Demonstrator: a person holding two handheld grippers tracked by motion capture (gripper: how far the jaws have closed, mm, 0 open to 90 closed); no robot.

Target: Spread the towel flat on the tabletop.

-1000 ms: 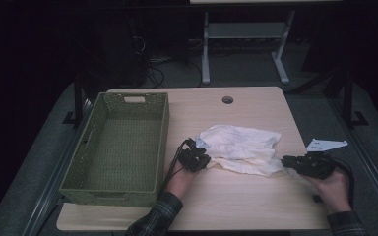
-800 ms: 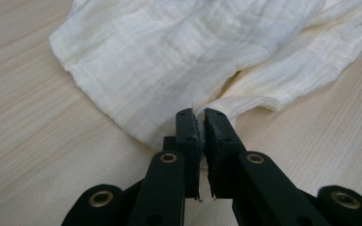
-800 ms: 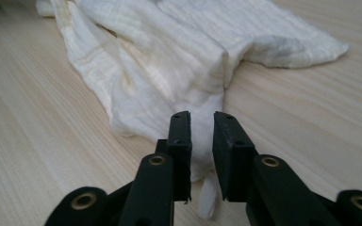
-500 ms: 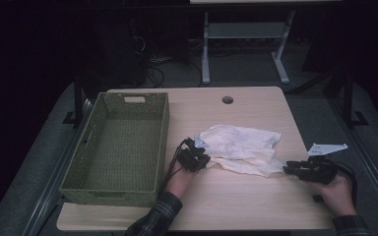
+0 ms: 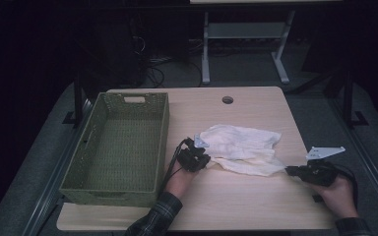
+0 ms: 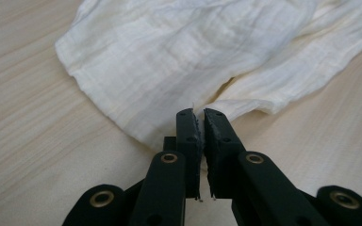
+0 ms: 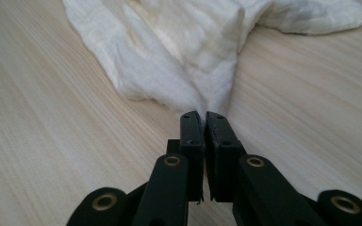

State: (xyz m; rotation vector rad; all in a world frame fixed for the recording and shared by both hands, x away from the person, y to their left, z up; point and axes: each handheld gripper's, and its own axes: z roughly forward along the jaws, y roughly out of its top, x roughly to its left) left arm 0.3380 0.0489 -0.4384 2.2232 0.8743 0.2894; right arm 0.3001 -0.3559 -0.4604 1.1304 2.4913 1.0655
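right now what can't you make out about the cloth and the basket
- Cloth: its underside and folded-in layers, hidden by its own folds in all views.
- Cloth edges inside each hand-held gripper, left and right: covered by the shut jaws.
- Basket: the inner face of its near wall, turned away in the high view.

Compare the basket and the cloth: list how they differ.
The basket is green and woven; the cloth is cream and soft.
The basket keeps a stiff box shape with upright walls; the cloth lies crumpled and flat.
The basket stands untouched; the cloth is pinched at its edges by the left gripper and the right gripper, whose jaws have just closed on it.
Both rest on the table.
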